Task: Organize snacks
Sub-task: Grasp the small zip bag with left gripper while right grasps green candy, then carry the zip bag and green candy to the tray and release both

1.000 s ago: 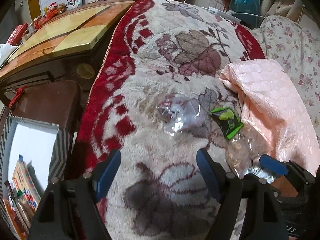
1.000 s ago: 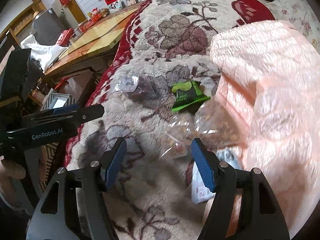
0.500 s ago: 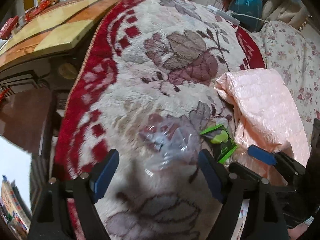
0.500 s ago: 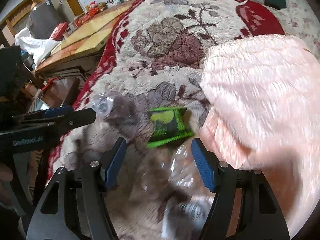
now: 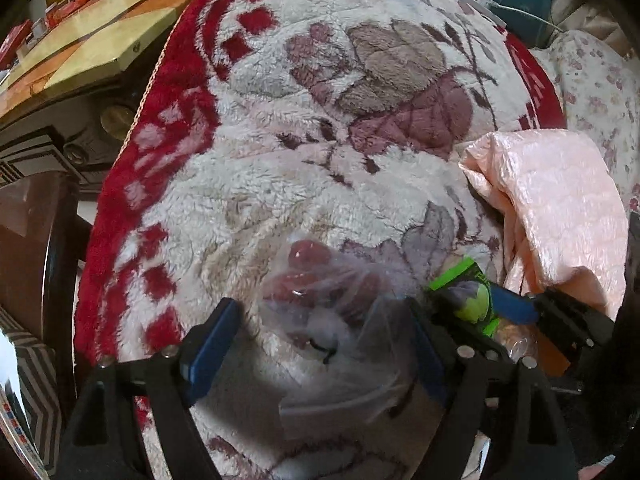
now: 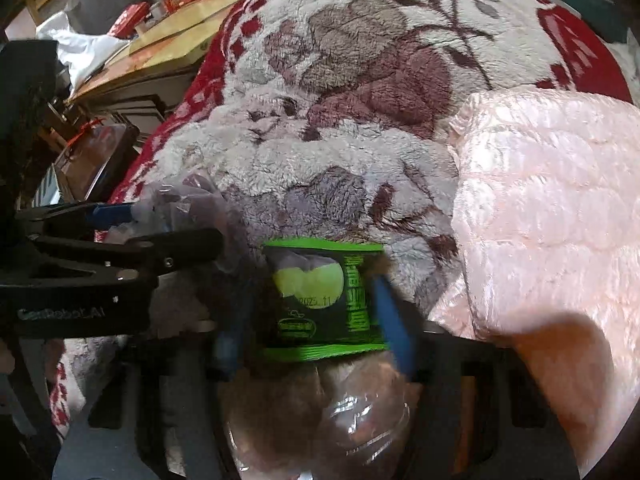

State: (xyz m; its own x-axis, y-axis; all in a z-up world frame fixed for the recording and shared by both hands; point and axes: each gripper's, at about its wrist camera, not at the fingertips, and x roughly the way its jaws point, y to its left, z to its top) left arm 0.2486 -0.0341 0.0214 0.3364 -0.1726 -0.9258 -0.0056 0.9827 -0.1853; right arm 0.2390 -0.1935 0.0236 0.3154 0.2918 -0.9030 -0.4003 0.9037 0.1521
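Observation:
A clear bag of reddish snacks lies on the fleece blanket between the blue pads of my left gripper. Its jaws are closing; the left pad stands apart from the bag. A green and black packet lies between the blurred fingers of my right gripper, whose jaws are closing around it. In the left wrist view that green packet sits just right of my left gripper. A clear bag of brown nuts lies under the right gripper. My left gripper reaches in from the left over the clear bag.
A pink quilted cloth is heaped right of the snacks. The blanket's red border drops off at the left, where a wooden table and a dark wooden seat stand. The two grippers work close side by side.
Both grippers moved forward and down toward the blanket. The left came to straddle the clear bag. The right passed from the nut bag to the green packet and its jaws narrowed.

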